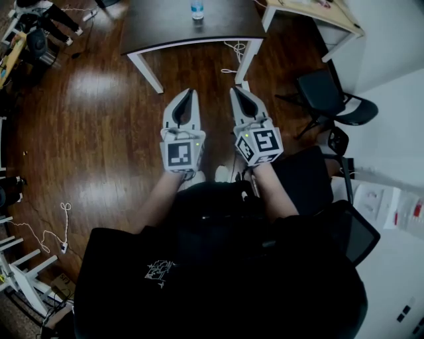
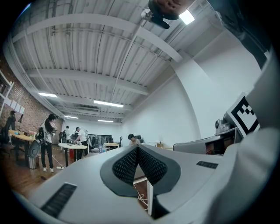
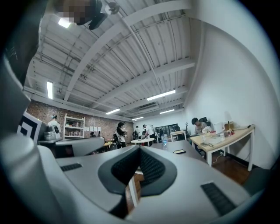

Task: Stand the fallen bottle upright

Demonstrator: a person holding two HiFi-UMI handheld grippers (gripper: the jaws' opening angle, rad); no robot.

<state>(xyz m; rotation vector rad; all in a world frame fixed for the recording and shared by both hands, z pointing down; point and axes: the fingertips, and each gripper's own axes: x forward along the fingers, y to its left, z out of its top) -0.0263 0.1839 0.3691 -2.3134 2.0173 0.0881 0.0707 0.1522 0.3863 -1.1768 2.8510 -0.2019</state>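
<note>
While L gripper (image 1: 191,93), R gripper (image 1: 234,91) sit shut, bottle (image 1: 197,9) stands upright

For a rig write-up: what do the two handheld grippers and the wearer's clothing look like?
Both are light grey plastic: the left gripper and right gripper each taper toward the tips, with dark mesh-textured pads inside. Each carries a white cube with black square markers and a green light. The person wears a black top with a small white print.

Bare wood floor (image 1: 99,132) lay open up to the dark table (image 1: 165,26). Its white legs (image 1: 146,69) and a loose cable (image 1: 233,48) stood ahead. A water bottle (image 1: 197,9) occupied the tabletop, and an office chair (image 1: 331,99) crowded the right.
</note>
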